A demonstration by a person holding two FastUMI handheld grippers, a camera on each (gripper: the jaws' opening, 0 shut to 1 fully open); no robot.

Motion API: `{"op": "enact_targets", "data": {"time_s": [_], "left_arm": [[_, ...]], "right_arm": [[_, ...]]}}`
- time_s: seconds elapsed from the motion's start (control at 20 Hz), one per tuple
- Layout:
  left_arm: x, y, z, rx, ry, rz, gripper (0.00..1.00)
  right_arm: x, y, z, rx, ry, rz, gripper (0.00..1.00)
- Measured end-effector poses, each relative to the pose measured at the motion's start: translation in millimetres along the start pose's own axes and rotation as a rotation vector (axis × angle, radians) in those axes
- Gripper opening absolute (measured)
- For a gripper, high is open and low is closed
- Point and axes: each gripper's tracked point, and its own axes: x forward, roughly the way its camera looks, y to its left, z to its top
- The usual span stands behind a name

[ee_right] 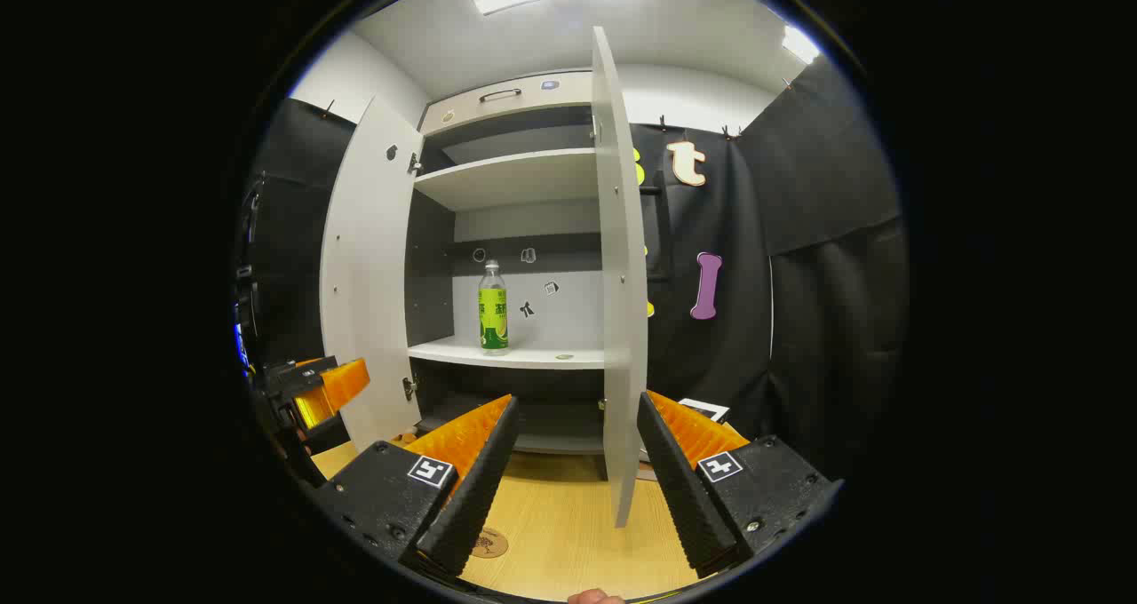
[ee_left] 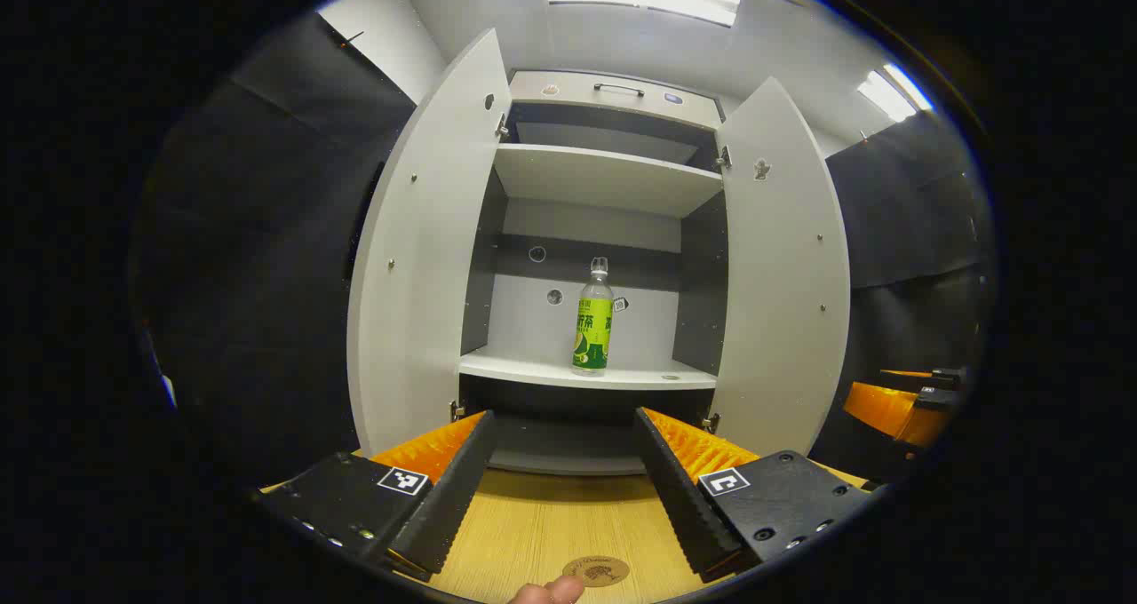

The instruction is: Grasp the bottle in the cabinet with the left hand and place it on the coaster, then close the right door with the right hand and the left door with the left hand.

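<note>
The cabinet (ee_left: 604, 173) stands with both doors swung open, and the bottle (ee_left: 593, 320) — clear with a green label — stands upright on the lower shelf (ee_left: 533, 371), roughly midway between the side walls and apart from both of them. In the left gripper view the left claw (ee_left: 560, 475) hangs wide over the wooden surface (ee_left: 533, 524), its two ridged fingers spread apart with nothing between them, pointed toward the cabinet's opening. The round coaster (ee_left: 596, 571) lies flat on the surface just below and between those fingers, and a fingertip (ee_left: 551, 592) shows beside it at the bottom edge. The left door (ee_left: 417, 258) and the right door (ee_left: 782, 275) frame the shelves on either side. In the right gripper view the right claw (ee_right: 573, 471) is also wide and empty, low over the surface; the right door's edge (ee_right: 617, 275) stands almost head-on between its fingers — near, but not touching them. The left claw shows farther off at the left edge of that view.
</note>
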Motion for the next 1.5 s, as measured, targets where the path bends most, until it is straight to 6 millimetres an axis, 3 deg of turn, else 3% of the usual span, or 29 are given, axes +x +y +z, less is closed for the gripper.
{"op": "enact_targets", "data": {"time_s": [1.15, 1.35, 1.4, 1.5], "left_arm": [[-5.2, -2.2, 11.0, 0.042, -0.023, -0.002, 0.95], [0.8, -3.9, 19.1, 0.069, -0.041, -0.011, 0.94], [4.0, -6.9, 23.6, 0.068, -0.049, -0.023, 0.99], [15.9, -14.6, 31.9, 0.048, -0.062, -0.057, 0.95]], "right_arm": [[-6.7, 4.3, -2.5, 0.003, 0.023, 0.023, 0.82], [-11.0, 0.5, -3.1, 0.001, 0.025, 0.013, 0.82], [-12.8, -0.5, -3.7, 0.001, 0.026, 0.009, 0.82], [-16.0, -3.0, -3.1, 0.003, 0.025, 0.001, 0.82]]}}
